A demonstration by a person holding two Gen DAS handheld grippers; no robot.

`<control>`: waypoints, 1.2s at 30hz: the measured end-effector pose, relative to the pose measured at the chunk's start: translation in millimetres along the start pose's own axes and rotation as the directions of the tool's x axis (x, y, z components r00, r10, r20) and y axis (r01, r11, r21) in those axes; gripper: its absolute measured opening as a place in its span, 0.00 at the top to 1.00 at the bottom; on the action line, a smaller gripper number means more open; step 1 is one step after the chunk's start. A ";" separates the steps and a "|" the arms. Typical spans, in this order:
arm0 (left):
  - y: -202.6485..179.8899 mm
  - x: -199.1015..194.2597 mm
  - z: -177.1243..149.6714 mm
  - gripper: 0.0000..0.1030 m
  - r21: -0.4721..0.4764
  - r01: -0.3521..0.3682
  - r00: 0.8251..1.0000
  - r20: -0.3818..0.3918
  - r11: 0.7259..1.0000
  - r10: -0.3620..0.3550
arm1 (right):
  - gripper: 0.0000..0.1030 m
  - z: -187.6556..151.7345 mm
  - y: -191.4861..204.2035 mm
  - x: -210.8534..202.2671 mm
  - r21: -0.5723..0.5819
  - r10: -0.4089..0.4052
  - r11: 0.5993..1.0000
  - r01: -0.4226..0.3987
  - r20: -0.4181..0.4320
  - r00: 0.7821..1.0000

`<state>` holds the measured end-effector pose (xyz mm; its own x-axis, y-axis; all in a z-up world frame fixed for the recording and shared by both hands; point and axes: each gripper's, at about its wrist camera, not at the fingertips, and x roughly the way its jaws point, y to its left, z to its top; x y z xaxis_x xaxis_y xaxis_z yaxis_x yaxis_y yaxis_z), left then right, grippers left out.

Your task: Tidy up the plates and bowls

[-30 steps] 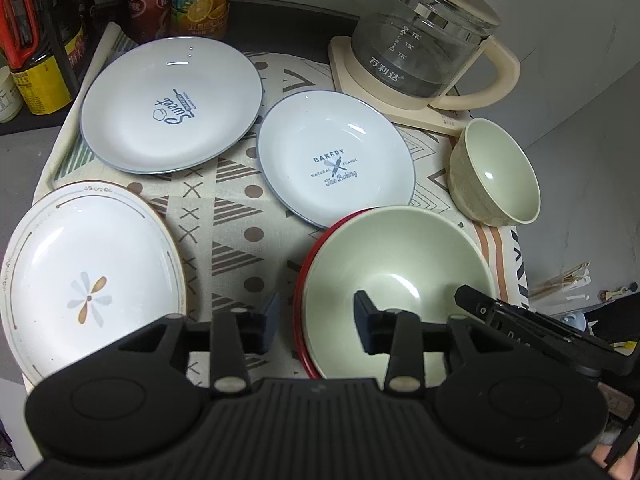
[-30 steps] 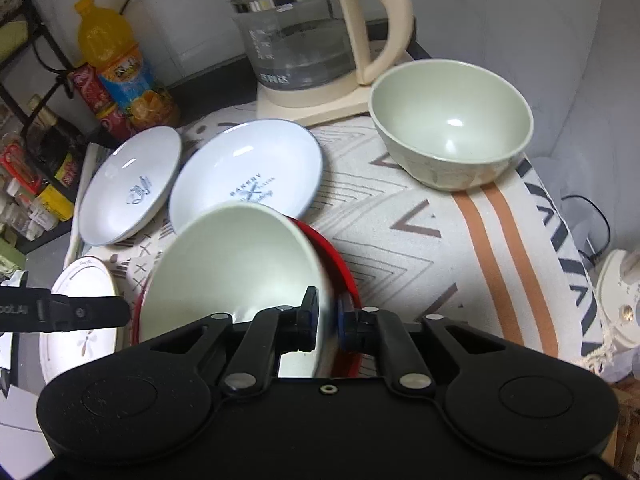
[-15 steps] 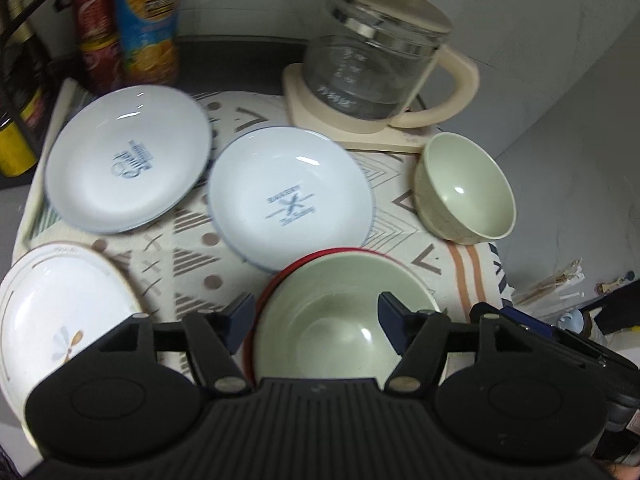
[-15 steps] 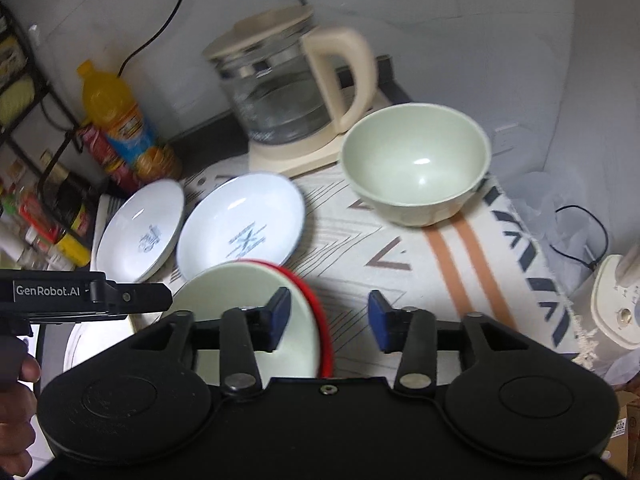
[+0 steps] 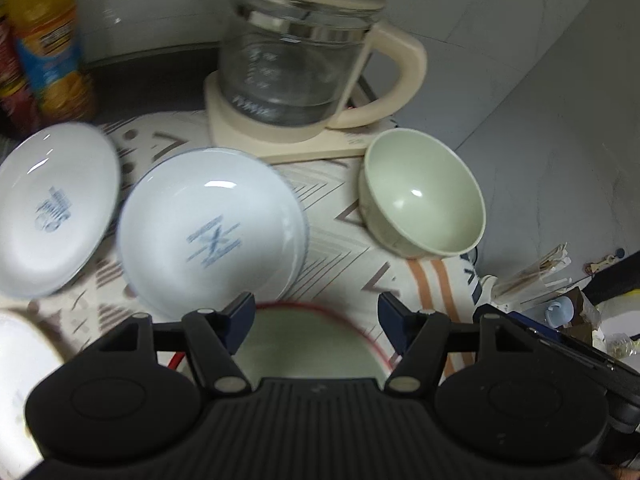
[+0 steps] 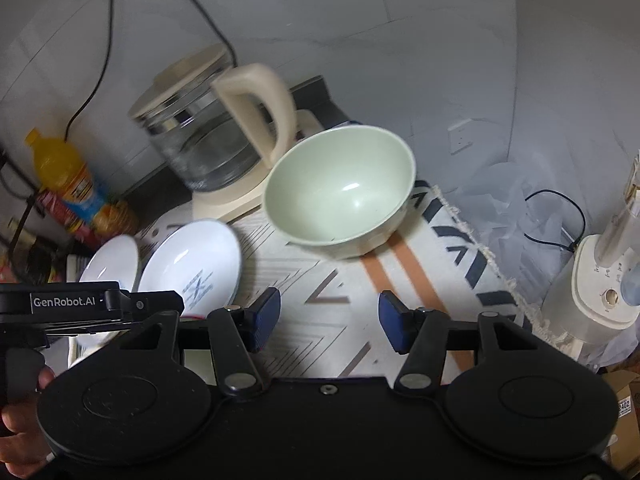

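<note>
Grey marbled wall panels close off the back of a desk [image 5: 352, 236] covered by a patterned cloth, with a glass kettle [image 5: 296, 52] on its cream base and an orange drink bottle [image 5: 44, 40] at the far left.

From the left wrist view, the left gripper [image 5: 316, 312] has its fingers parted about halfway with nothing between the pads; they hang just above a green bowl [image 5: 312, 348] that sits nested in a red-rimmed dish [image 5: 372, 344], so that pairing looks done. Beyond lie two white printed plates, one in the middle [image 5: 212, 228] and one to its left [image 5: 52, 208], side by side and not stacked. Another white plate [image 5: 20, 368] shows blurred at the lower left edge. A second green bowl [image 5: 424, 196] stands alone near the kettle.

From the right wrist view, the right gripper [image 6: 326, 316] is opening its fingers, and only bare cloth shows between them. The lone green bowl [image 6: 340, 188] sits ahead of it, apart from the fingers. My judgement is that the task is at an early-to-middle stage: one bowl is placed, while the second bowl and the loose plates are left to gather.
</note>
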<state>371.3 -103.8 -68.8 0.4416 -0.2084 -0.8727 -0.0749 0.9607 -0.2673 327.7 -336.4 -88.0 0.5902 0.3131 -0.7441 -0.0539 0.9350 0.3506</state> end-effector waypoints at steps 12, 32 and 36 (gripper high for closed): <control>-25.8 55.5 40.6 0.37 0.050 0.017 1.000 -0.022 0.999 -0.016 | 0.47 26.9 -24.5 40.0 0.079 -0.051 0.996 0.051 -0.003 0.999; -38.7 120.4 66.9 0.51 0.029 0.008 0.997 -0.071 1.000 -0.006 | 0.52 50.3 -44.0 101.5 0.125 -0.083 0.988 0.095 -0.096 0.992; -38.0 128.4 62.6 0.72 0.001 0.041 0.995 -0.087 0.999 -0.040 | 0.67 48.5 -44.6 110.7 0.127 -0.068 0.988 0.084 -0.124 0.990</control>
<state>486.7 -155.6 -145.1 0.3649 -0.2622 -0.8933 -0.0559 0.9516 -0.3022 434.5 -351.6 -158.4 0.4883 0.2670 -0.8308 0.0987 0.9290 0.3566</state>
